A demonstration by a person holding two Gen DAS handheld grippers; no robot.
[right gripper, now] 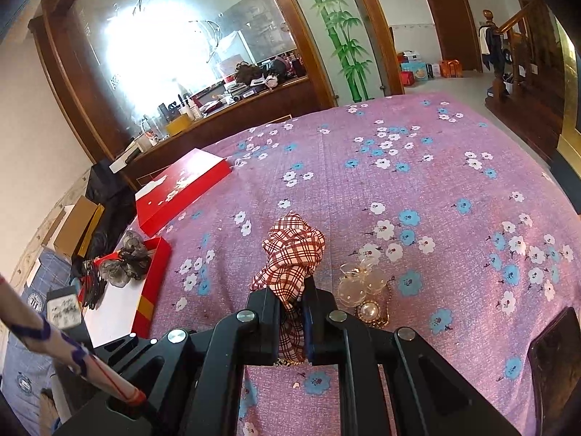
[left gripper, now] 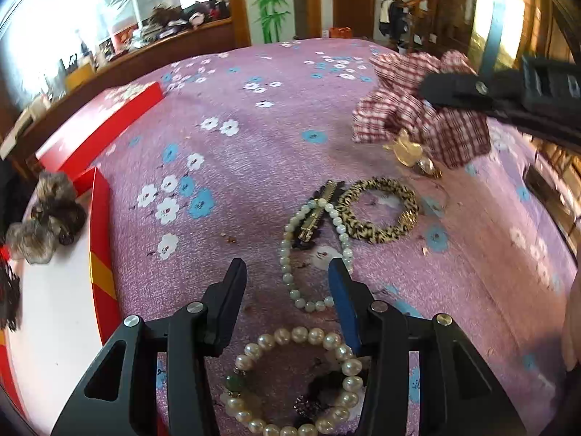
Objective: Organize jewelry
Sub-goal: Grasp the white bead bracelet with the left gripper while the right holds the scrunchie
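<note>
Pearl bracelet [left gripper: 301,381] lies between the left gripper's [left gripper: 287,276] parted jaws, untouched, on the cloth [left gripper: 254,138]. Pearl strand [left gripper: 312,254] at twelve o'clock, leopard scrunchie [left gripper: 381,214] at one. Right gripper [right gripper: 292,290] pinches the plaid scrunchie [right gripper: 294,254]; red box [right gripper: 156,279] at nine.

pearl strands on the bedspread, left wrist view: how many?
2. Pearl bracelet lies low, between the left gripper fingers; pearl strand just beyond, looped over a hair clip. More may be hidden.

Pearl bracelet [left gripper: 297,378] lying flat between the parted jaws. Pearl strand [left gripper: 312,250] and leopard ring [left gripper: 379,210] just beyond. Plaid scrunchie [right gripper: 294,258] pinched in closed jaws.
</note>
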